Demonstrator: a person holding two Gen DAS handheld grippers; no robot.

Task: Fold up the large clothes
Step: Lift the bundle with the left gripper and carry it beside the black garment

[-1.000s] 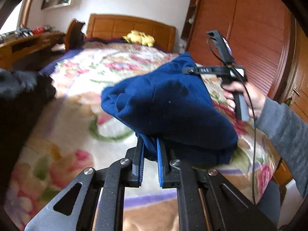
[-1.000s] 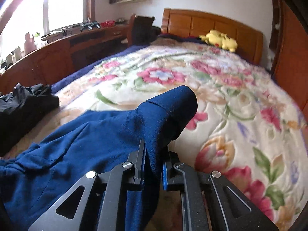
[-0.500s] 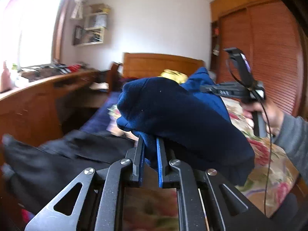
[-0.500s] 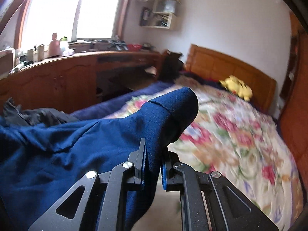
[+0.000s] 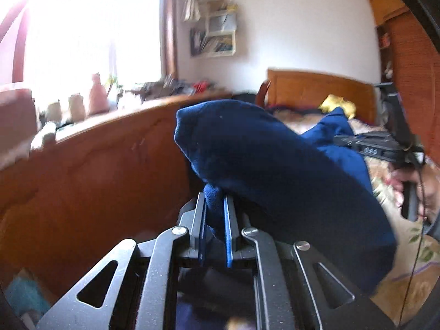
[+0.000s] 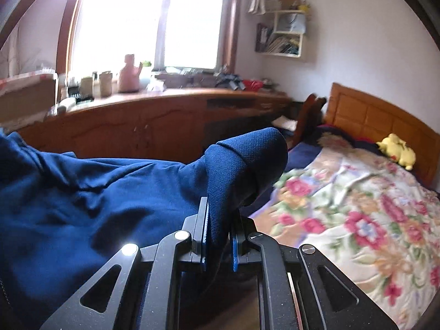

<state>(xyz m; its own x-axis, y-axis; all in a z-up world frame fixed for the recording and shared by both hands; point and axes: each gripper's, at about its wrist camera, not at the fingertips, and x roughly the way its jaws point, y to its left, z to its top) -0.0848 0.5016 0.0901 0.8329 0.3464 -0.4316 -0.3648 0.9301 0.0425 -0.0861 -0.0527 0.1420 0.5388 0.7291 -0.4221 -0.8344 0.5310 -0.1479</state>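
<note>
— What has the left gripper (image 5: 216, 214) got?

— Its two blue-padded fingers are clamped on a bunched fold of the dark blue garment (image 5: 264, 165). The cloth rises out of the narrow gap and balloons forward over the fingertips, then runs off to the right of that view.

— And the right gripper (image 6: 220, 220)?

— Same story: pinched tight on another part of the same blue garment (image 6: 90, 200), a rounded, cuff-like end (it could be a sleeve or a hem, I can't tell which) standing up above the pads. From there the fabric stretches away to the left in a broad, wrinkled sheet.

— So where is the garment, exactly?

— Held up in the air between the two grippers, beside the bed (image 6: 357, 206) rather than lying on it. The flowered bedspread is to the right in both views, with a yellow soft toy (image 6: 397, 151) near the wooden headboard (image 6: 365, 115).

— Can you see the person?

— Only a hand (image 5: 423, 187) at the right edge of the left view, wrapped round the handle of the other gripper, a cable hanging below it.

— What's behind?

— A long wooden counter (image 6: 154, 121) under a bright window (image 6: 148, 19), cluttered with jars and a pink bottle (image 6: 128, 74), and a small wall shelf (image 6: 286, 33). The left view is somewhat blurred.
</note>
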